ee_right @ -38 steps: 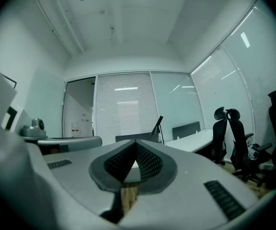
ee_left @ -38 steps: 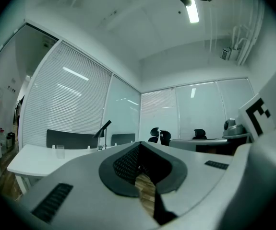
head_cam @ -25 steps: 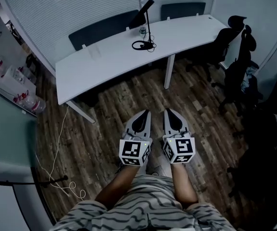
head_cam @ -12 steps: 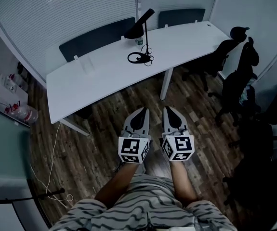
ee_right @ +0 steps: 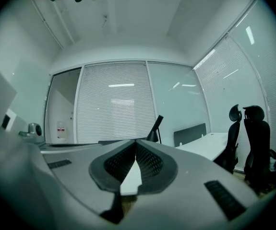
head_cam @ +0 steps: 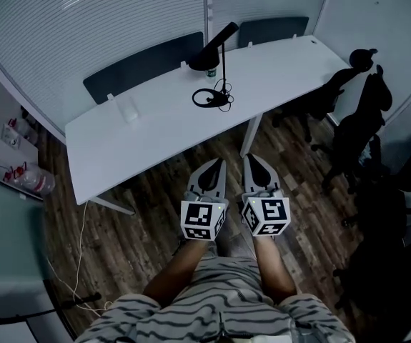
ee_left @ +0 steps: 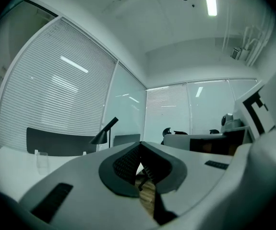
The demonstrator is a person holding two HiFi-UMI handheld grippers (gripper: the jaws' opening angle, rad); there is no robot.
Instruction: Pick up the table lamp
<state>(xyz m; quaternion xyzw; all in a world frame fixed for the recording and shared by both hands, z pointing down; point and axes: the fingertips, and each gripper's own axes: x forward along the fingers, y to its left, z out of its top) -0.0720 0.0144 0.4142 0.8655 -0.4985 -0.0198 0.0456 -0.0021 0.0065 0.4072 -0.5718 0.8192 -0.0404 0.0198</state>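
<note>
The black table lamp stands on the white table, with its round base and coiled cord near the table's front edge. Both grippers are held level over the wood floor, short of the table and apart from the lamp. The left gripper is shut with nothing in it. Beside it, the right gripper is shut too and holds nothing. In the left gripper view the lamp shows left of the closed jaws. In the right gripper view the lamp rises just right of the closed jaw tips.
Black office chairs stand at the right, and two dark chairs are behind the table against blind-covered glass walls. A small clear holder sits on the table. A white cable lies on the floor at left, near bottles.
Both grippers have moved forward together towards the table, staying shut. The table and lamp now sit nearer and lower in the head view.
</note>
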